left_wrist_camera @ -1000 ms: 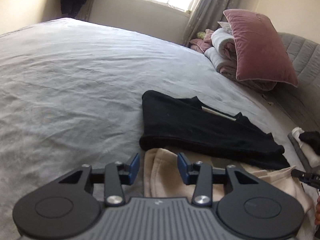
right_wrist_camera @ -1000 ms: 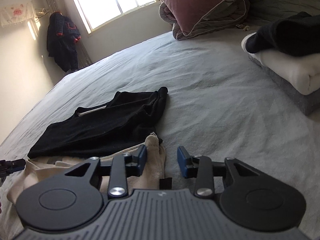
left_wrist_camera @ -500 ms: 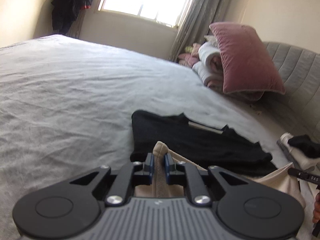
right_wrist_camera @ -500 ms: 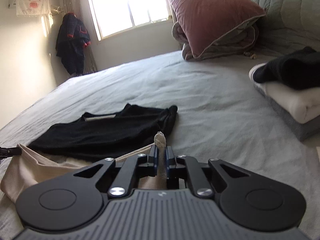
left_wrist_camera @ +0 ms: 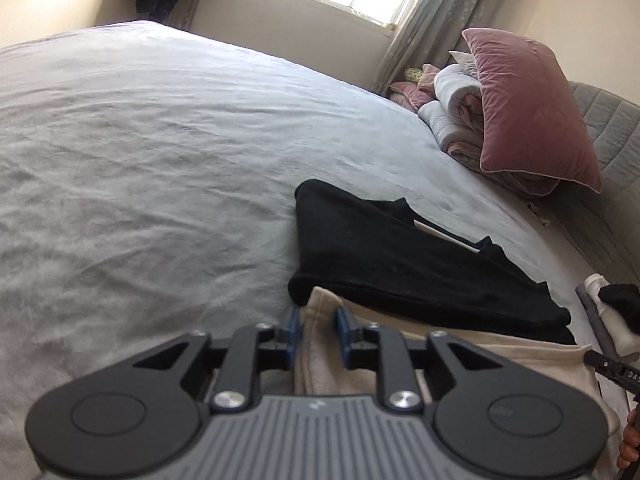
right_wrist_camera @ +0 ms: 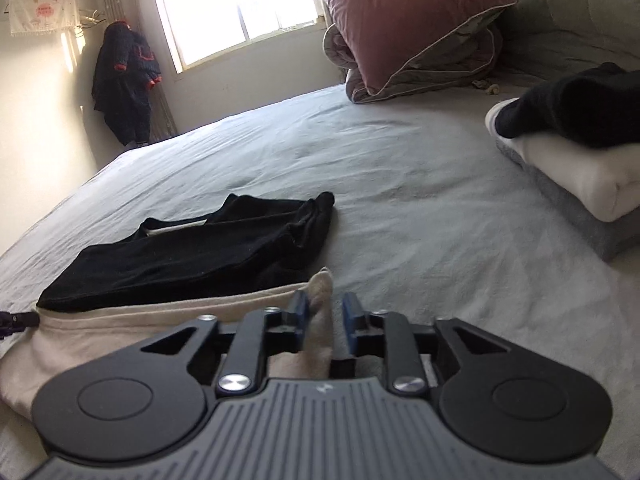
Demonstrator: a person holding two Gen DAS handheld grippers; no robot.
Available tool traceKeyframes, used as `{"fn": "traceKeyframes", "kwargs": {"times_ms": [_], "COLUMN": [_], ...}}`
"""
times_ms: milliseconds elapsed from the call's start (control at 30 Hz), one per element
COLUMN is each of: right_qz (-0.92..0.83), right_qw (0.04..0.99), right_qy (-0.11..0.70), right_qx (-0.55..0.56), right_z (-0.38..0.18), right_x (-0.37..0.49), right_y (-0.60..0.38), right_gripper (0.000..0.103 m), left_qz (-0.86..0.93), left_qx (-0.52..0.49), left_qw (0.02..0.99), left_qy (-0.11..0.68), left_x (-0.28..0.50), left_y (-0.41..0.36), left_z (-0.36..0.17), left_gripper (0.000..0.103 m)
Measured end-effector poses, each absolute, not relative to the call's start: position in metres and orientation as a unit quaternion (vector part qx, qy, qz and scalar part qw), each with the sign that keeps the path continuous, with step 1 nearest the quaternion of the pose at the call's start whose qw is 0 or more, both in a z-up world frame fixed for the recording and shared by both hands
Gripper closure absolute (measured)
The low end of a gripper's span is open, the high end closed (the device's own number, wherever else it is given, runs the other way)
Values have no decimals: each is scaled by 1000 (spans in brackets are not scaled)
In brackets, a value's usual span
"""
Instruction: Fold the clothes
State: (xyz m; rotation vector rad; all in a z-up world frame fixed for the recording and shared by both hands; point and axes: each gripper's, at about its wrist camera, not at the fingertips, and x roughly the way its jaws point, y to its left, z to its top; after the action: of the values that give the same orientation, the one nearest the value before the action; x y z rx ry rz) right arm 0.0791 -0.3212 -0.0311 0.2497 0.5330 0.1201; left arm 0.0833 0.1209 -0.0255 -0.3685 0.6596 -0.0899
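Left tongs [left_wrist_camera: 318, 334], jaws just opened, straddling a raised corner of the beige garment [left_wrist_camera: 460, 364] without pressing it. Landmark: the black garment [left_wrist_camera: 400, 264], lying flat on the grey bed [left_wrist_camera: 160, 152]; the beige garment lies just in front of it, touching its near edge. Behind it, at the bed's head, a pink pillow [left_wrist_camera: 528, 108] leans on rolled bedding [left_wrist_camera: 456, 108].
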Motion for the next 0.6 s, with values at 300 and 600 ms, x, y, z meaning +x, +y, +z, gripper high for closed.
{"fn": "traceKeyframes", "kwargs": {"times_ms": [300,600], "right_qz": [100,95], "right_qw": [933,871], "right_qy": [310,402], "right_qx": [152,267], "right_z": [-14,-22], "right_x": [54,17], "right_y": [-326,-363], "right_gripper": [60,58], "left_qz": [-92,-123], "left_qx": [-198,-334], "left_qw": [905,828], "left_qy": [366,433], "left_x": [62,23], "left_y": [132,177], "left_z": [-9,-24], "left_gripper": [64,55]}}
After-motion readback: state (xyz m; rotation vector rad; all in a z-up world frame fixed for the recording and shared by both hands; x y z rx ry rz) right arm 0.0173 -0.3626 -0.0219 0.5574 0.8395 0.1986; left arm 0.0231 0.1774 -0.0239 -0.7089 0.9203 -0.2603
